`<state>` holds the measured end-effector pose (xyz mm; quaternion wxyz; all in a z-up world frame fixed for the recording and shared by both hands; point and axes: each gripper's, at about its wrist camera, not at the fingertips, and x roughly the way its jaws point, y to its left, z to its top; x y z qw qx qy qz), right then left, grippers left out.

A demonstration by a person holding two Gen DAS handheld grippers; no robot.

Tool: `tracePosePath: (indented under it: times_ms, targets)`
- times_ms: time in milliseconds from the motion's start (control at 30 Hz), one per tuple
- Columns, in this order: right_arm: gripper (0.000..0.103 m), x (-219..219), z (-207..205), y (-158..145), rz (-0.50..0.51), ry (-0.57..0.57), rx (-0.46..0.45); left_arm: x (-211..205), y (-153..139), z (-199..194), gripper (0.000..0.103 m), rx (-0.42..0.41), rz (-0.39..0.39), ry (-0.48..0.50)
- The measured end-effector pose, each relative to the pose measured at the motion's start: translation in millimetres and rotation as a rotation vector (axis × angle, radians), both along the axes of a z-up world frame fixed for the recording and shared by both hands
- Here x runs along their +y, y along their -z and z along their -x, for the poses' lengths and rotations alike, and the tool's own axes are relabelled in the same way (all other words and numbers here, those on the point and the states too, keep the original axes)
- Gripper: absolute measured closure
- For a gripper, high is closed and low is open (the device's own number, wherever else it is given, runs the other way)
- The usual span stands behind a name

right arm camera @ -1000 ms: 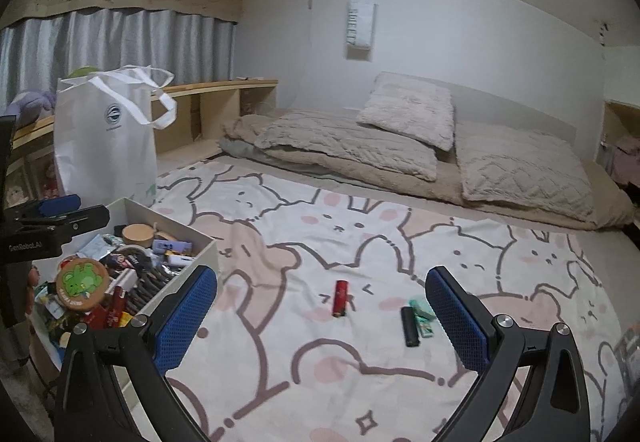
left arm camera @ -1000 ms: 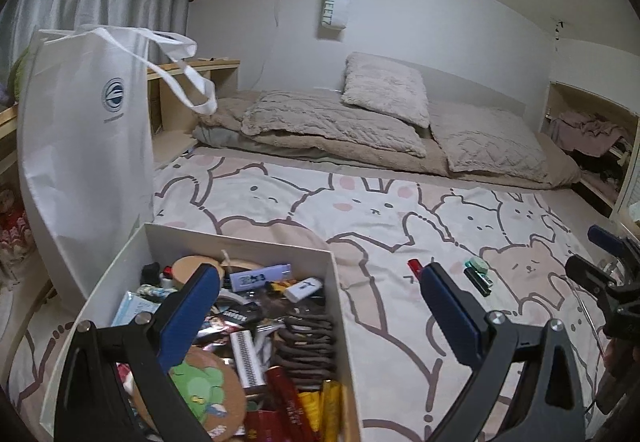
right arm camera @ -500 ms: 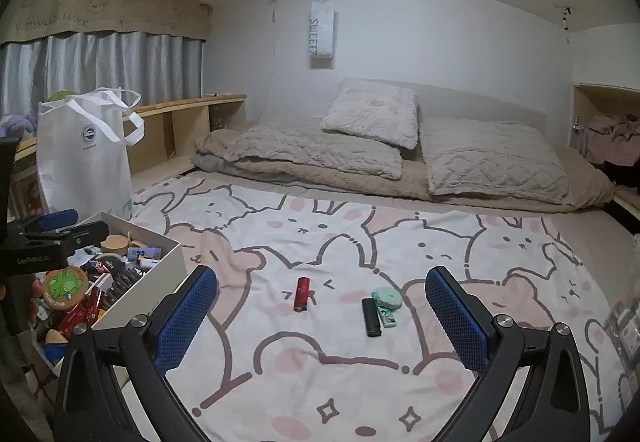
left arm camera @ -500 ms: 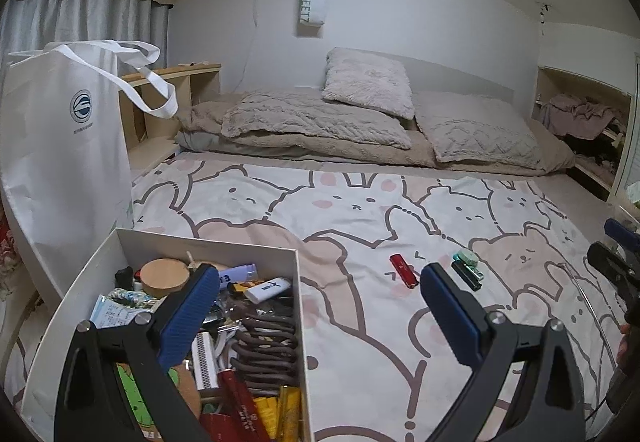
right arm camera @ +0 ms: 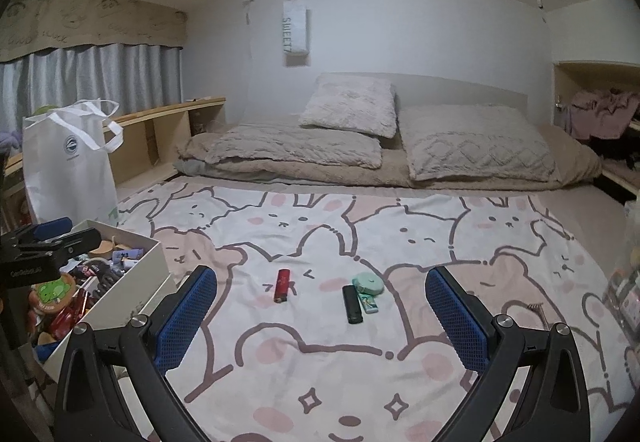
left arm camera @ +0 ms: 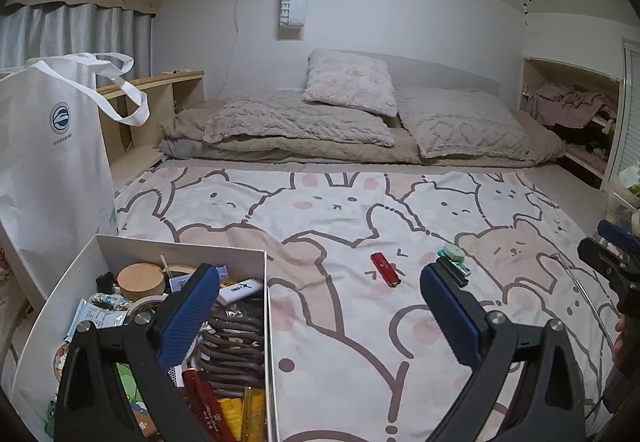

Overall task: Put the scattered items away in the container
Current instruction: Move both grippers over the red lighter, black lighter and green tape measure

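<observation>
While both grippers hang wide open and empty over the bed, the red lighter [right arm camera: 282, 285] lies flat on the rabbit-print cover [right arm camera: 400, 354], its long axis running almost straight away from the right gripper [right arm camera: 320, 318]. Just right of it lie a black lighter [right arm camera: 352, 304], a mint round case [right arm camera: 368, 283] and a small teal piece. Nothing lies between them and the white box [left arm camera: 262, 326], crammed with oddments beneath the left gripper [left arm camera: 320, 314]. A wall hanging [right arm camera: 296, 32] reads "SWEETY".

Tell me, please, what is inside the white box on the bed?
The white box holds a round wooden lid, a white USB stick, brown coiled cords and red packets. Lower layers are covered.
</observation>
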<state>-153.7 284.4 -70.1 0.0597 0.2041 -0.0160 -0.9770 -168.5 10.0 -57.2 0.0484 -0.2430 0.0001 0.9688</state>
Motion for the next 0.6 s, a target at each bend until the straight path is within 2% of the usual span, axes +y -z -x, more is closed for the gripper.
tracePosePath:
  times_ms: [233,600]
  targets:
    - [0.000,5.1,1.9,9.6,0.003,0.014,-0.019,4.6,-0.4,-2.4,0.002,0.017,-0.023,0.013]
    - [0.000,5.6,10.3,30.6,-0.011,0.011,-0.086,23.3,8.3,0.9,0.000,-0.016,-0.017,0.066]
